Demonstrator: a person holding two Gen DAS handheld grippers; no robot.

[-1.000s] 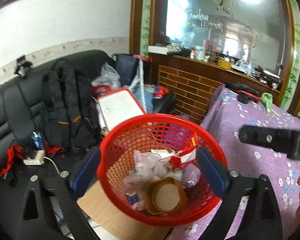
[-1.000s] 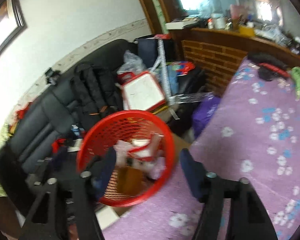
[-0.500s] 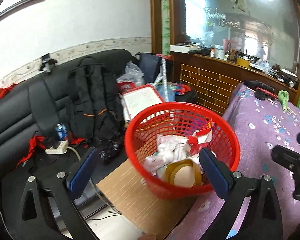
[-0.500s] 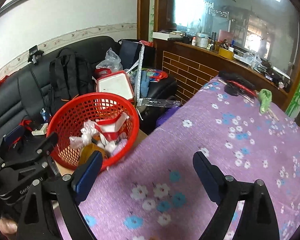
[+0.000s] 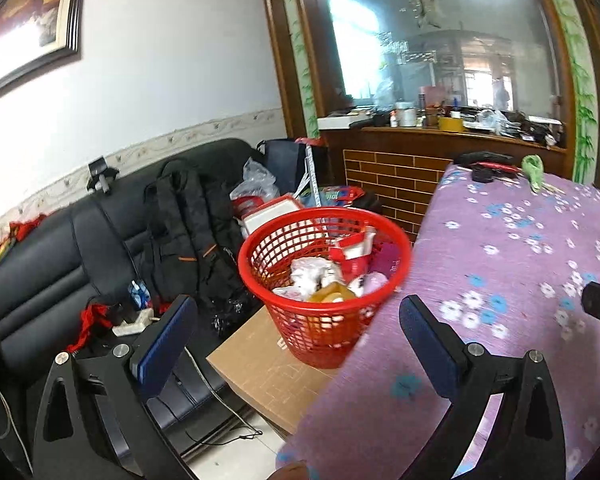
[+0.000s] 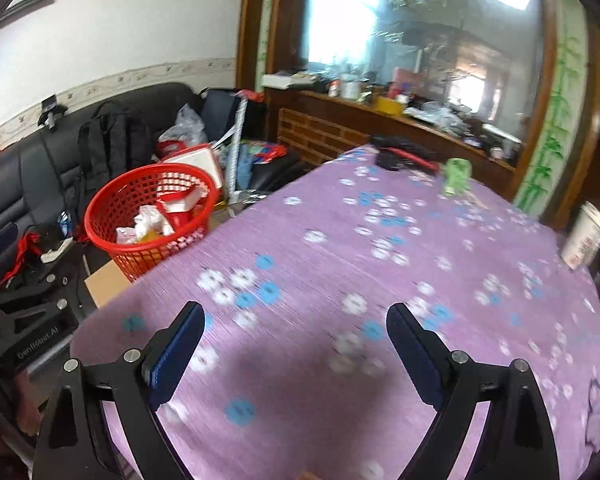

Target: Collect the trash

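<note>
A red mesh basket (image 5: 324, 280) with paper, wrappers and a yellow cup inside stands on a cardboard box (image 5: 260, 368) beside the table; the right wrist view shows the basket (image 6: 148, 216) at left. My left gripper (image 5: 300, 320) is open and empty, short of the basket. My right gripper (image 6: 296, 340) is open over the purple flowered tablecloth (image 6: 340, 240) with nothing between its fingers. A green crumpled piece (image 6: 456, 176) lies at the table's far end. At the table's right edge stands a white cup (image 6: 584, 236).
A black sofa (image 5: 60, 264) at left holds a black backpack (image 5: 188, 224), bags, a power strip and cables. A black and red item (image 6: 400, 156) lies at the table's far end. Behind stands a brick-fronted wooden counter (image 5: 396, 176) under a large mirror.
Both grippers have drawn back from the basket, which now looks smaller and farther. The right gripper has swung right over the tablecloth and its jaws have widened.
</note>
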